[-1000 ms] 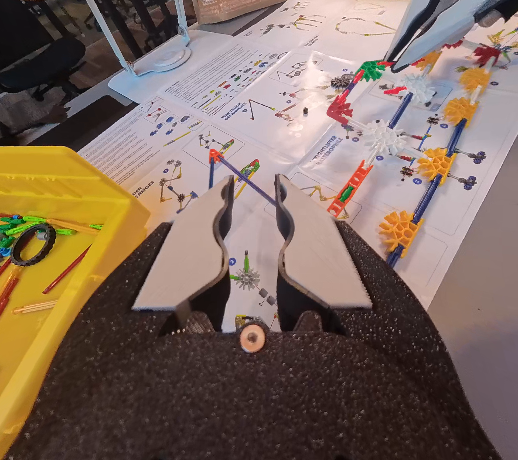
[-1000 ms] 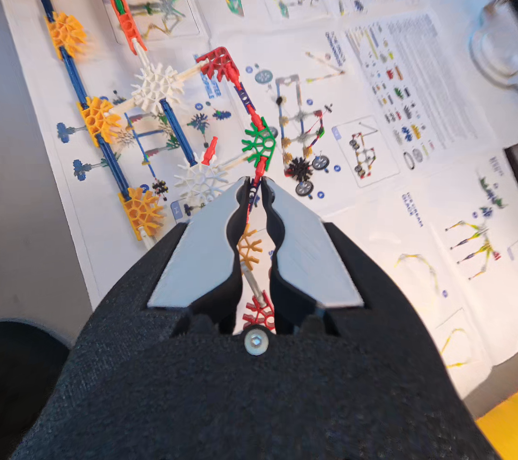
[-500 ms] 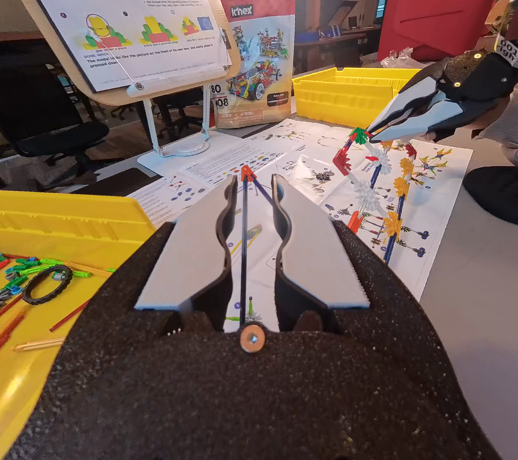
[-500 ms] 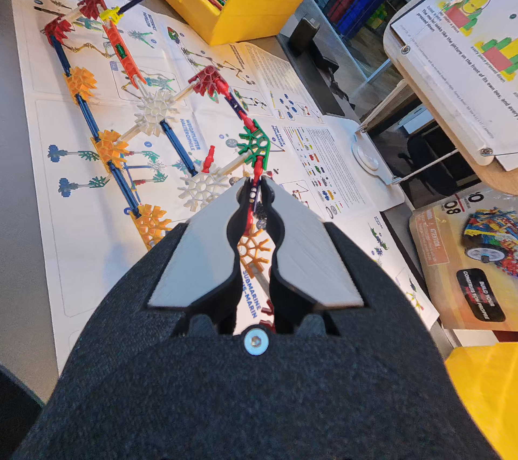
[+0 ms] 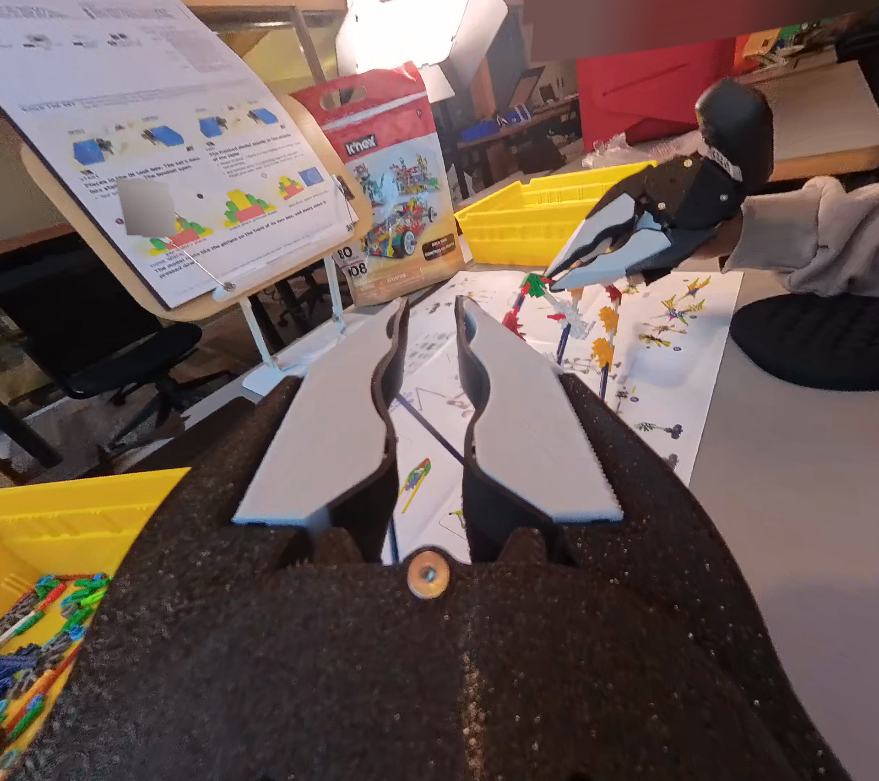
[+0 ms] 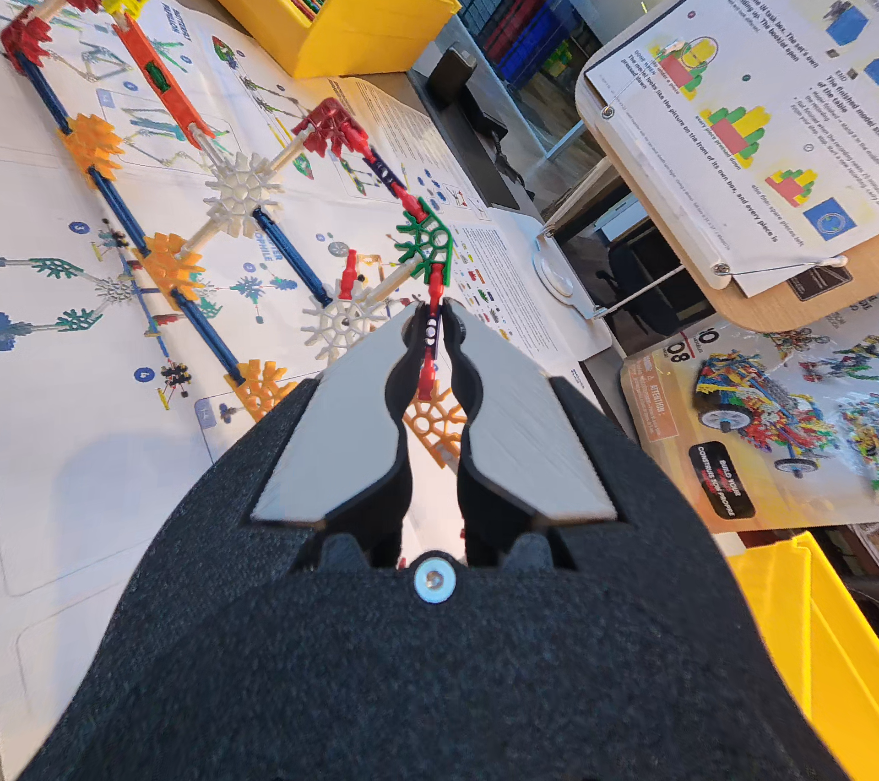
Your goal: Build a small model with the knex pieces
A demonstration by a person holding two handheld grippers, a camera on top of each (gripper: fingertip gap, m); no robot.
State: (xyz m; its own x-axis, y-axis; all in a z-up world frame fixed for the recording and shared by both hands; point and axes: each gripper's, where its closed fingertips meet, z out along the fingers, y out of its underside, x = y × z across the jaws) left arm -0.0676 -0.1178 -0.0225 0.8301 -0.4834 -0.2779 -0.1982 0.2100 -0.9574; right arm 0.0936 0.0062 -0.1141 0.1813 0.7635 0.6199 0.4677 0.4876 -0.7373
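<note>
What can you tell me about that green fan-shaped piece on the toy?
The green piece is a flat plastic connector shaped like a quarter fan, with spokes and open slots along its curved edge. It sits at a corner of the rod model, raised above the instruction sheet. A red rod snaps into its near end, another red one into its far side, and a cream rod runs from it to a white snowflake wheel. The right gripper pinches the near red rod just below it.
</note>
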